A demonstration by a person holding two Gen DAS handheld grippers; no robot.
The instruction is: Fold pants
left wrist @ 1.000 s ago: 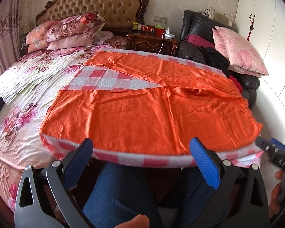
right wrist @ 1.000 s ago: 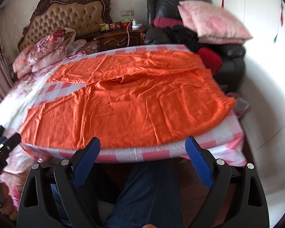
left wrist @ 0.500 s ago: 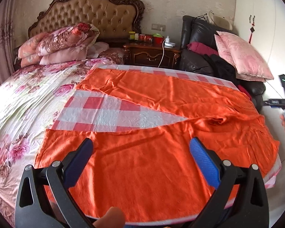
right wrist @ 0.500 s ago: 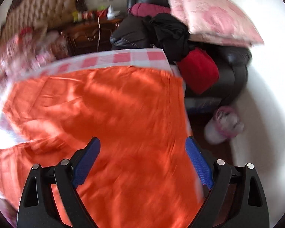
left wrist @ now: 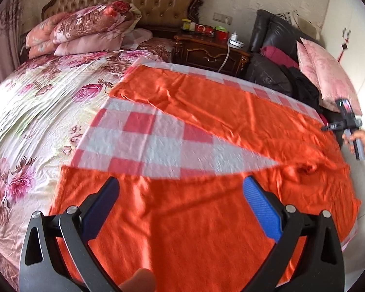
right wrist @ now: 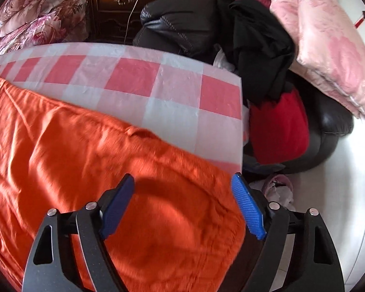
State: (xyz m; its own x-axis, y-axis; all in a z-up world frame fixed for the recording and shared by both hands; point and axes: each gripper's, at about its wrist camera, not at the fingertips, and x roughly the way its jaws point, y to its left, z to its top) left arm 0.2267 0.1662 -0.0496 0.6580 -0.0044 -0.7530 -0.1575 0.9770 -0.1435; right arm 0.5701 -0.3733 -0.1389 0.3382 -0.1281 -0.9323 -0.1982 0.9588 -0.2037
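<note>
Both grippers moved in over the pants (left wrist: pixel 182 219), spread flat on the bed (left wrist: pixel 36 112). Left gripper (left wrist: pixel 181 204) gapes, empty. Right gripper (right wrist: pixel 182 199) has just been narrowing over the waist corner, nothing pinched. I risk catching the sheet (right wrist: pixel 172 92) too.

Daylight fills both my views, bright and soft, and the white wall at the right edge of the frame washes out almost to pure white. Through the right wrist camera I see a round shadow on the orange pants (right wrist: pixel 104 160) just ahead of the right gripper (right wrist: pixel 182 182), with motion blur smearing the cloth. Both fisheye views bend hard toward dark, vignetted corners.
</note>
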